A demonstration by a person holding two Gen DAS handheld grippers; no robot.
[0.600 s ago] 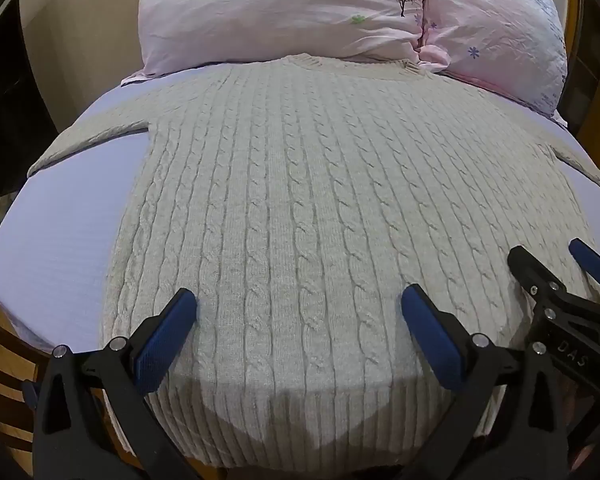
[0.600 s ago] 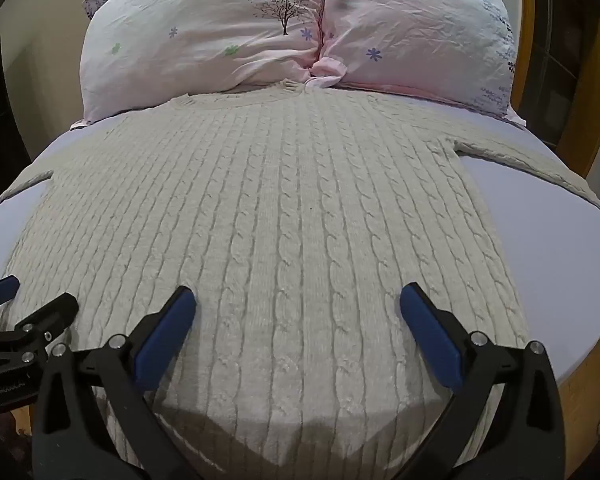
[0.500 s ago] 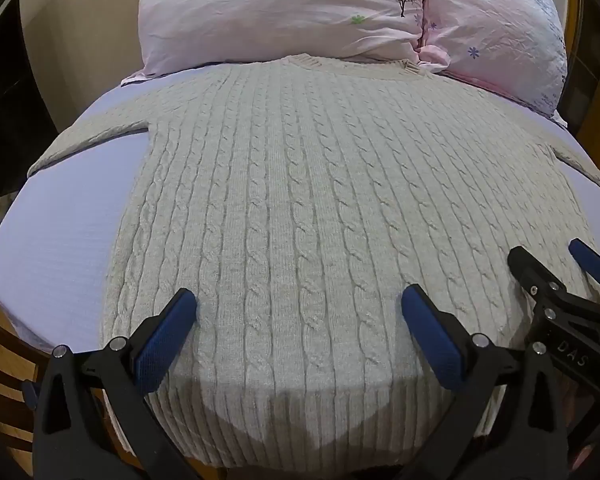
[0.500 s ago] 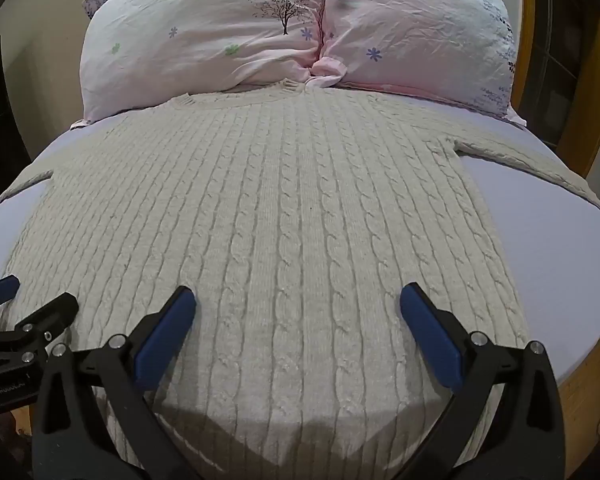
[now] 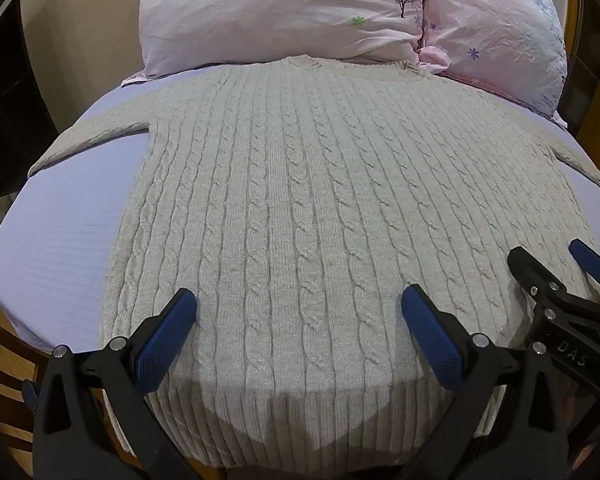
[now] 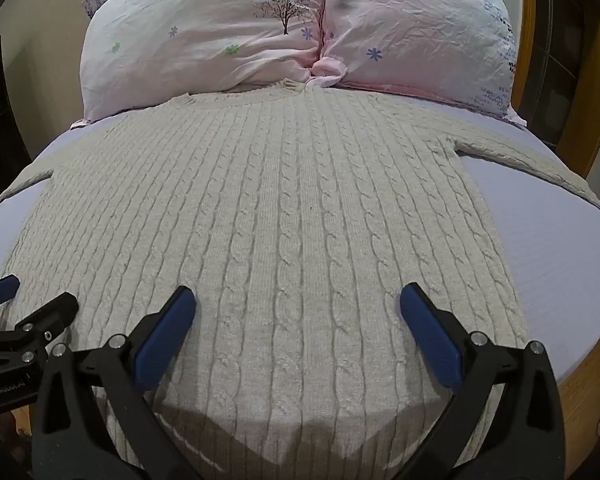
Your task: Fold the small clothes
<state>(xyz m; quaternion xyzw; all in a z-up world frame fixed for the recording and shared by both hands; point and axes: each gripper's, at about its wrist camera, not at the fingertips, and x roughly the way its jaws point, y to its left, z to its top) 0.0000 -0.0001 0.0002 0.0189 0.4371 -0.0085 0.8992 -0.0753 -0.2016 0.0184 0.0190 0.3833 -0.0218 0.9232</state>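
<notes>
A beige cable-knit sweater (image 5: 300, 200) lies flat on the bed, collar at the pillows, hem toward me, sleeves spread to both sides; it also shows in the right wrist view (image 6: 292, 216). My left gripper (image 5: 300, 320) is open and empty, hovering over the hem's left part. My right gripper (image 6: 298, 320) is open and empty, over the hem's right part. Each gripper shows at the edge of the other's view: the right one (image 5: 556, 268) and the left one (image 6: 32, 296).
Two pink flowered pillows (image 6: 220, 40) (image 6: 420, 36) lie at the bed's head. The lavender sheet (image 5: 60, 240) shows on both sides of the sweater. A wooden bed frame (image 6: 580, 384) runs along the near edge and right side.
</notes>
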